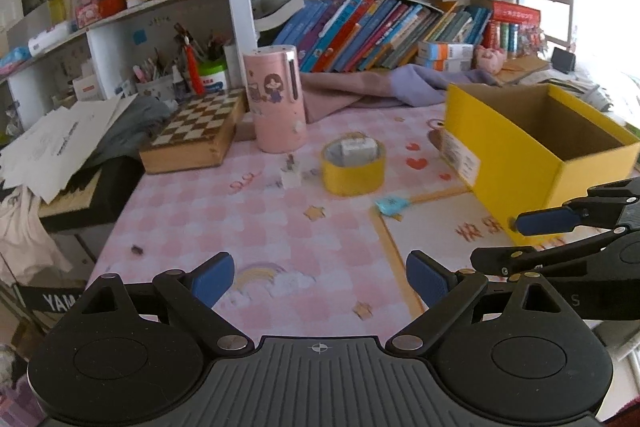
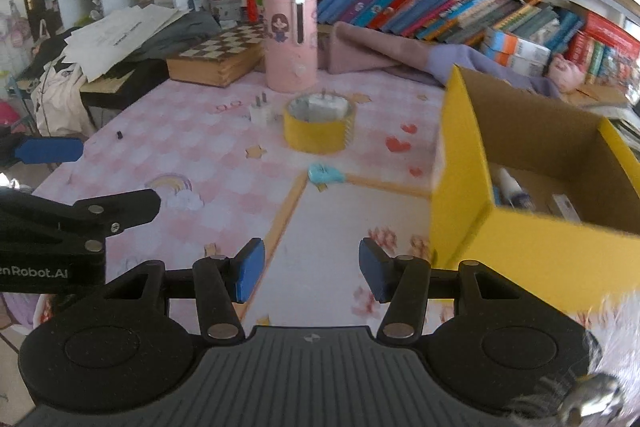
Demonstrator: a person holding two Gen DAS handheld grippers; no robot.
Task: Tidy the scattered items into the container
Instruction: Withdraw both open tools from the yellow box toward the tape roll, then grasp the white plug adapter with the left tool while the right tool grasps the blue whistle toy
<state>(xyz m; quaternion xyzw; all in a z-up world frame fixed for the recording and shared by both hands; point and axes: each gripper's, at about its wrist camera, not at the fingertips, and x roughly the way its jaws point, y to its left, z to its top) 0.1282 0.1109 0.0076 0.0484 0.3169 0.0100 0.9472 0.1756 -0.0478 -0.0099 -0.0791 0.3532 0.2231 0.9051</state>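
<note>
Yellow cardboard box (image 2: 540, 227) sits open on the pink checkered table (image 2: 224, 155), just right of the right tongs (image 2: 311, 273), which gape empty. Left tongs (image 1: 320, 279), also spread and empty, face a yellow tape roll (image 1: 354, 173).

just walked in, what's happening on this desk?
A person holds a gripper in each hand over a pink checked mat. Both the left gripper and the right gripper are open and empty. The yellow box on the right already has a few items inside. Still out on the mat: a yellow tape roll with something white sitting in it, a white plug adapter, a small blue item and a tiny dark piece.
</note>
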